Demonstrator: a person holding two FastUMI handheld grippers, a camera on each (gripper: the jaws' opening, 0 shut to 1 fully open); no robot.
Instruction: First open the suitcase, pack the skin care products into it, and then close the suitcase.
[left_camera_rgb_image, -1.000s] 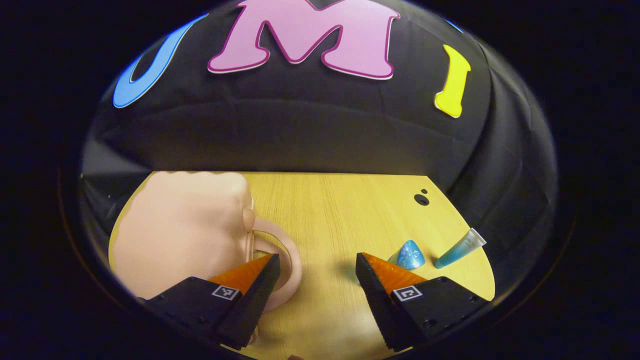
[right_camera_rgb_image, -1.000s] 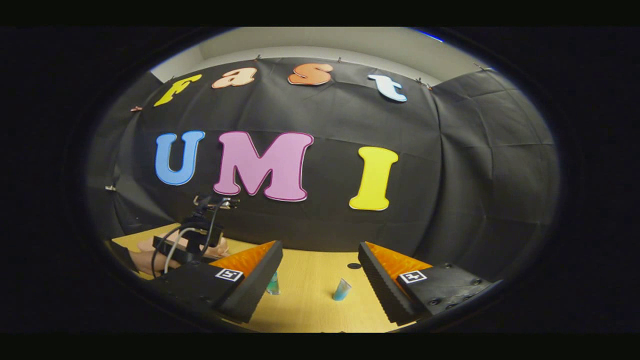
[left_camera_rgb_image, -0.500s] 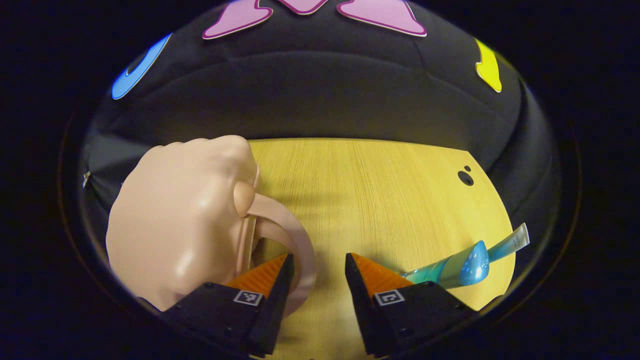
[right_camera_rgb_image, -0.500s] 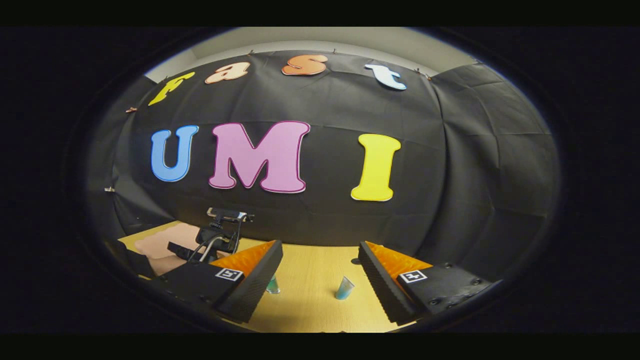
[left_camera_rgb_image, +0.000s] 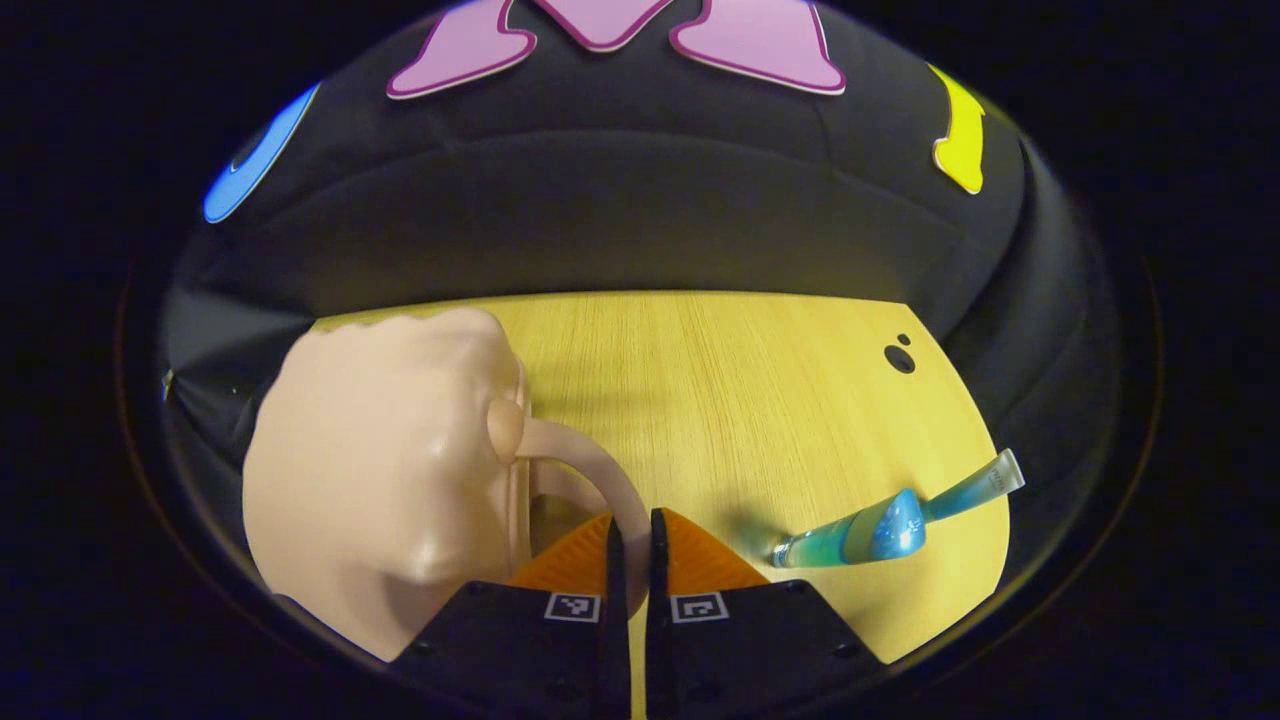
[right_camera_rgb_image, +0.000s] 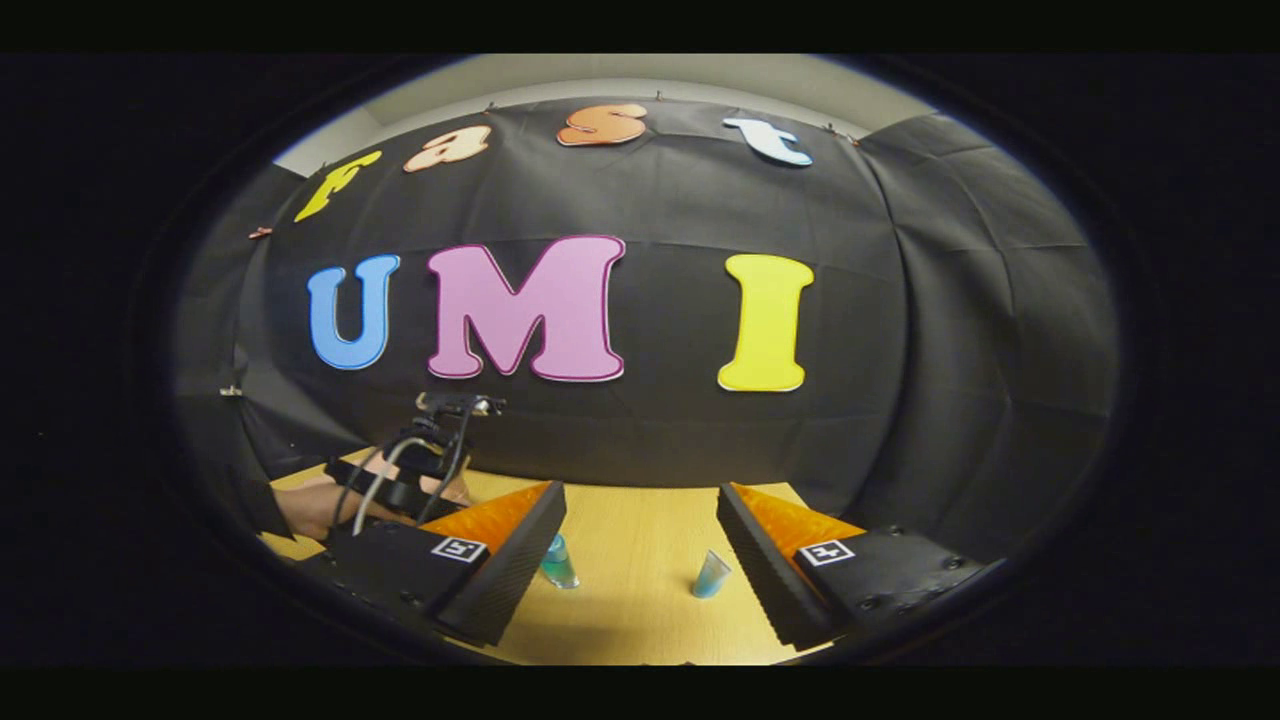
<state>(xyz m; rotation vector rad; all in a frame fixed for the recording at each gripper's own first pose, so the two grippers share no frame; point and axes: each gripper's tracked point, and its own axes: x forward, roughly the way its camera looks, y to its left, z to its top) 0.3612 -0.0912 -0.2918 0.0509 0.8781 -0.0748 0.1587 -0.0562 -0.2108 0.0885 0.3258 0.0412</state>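
Note:
A small pale pink suitcase (left_camera_rgb_image: 385, 465) lies closed on the wooden table (left_camera_rgb_image: 720, 390), at the left of the left gripper view. Its curved handle (left_camera_rgb_image: 590, 462) arches to the right and runs down between my left gripper's (left_camera_rgb_image: 631, 522) fingers, which are shut on it. To the right lie a blue drop-shaped bottle (left_camera_rgb_image: 888, 526) and a teal tube (left_camera_rgb_image: 965, 492) with a white cap. In the right gripper view, my right gripper (right_camera_rgb_image: 640, 545) hangs open above the table, with the bottle (right_camera_rgb_image: 556, 563) and the tube (right_camera_rgb_image: 711, 574) showing between its fingers.
The right gripper view shows the left gripper's body with its cables (right_camera_rgb_image: 405, 470) and the hand holding it at far left. A round hole (left_camera_rgb_image: 899, 358) sits in the table near its back right corner. The black cloth wall stands behind the table.
My left gripper has moved in on the suitcase handle and gone from wide open to shut around it. The right gripper stays open and has barely shifted.

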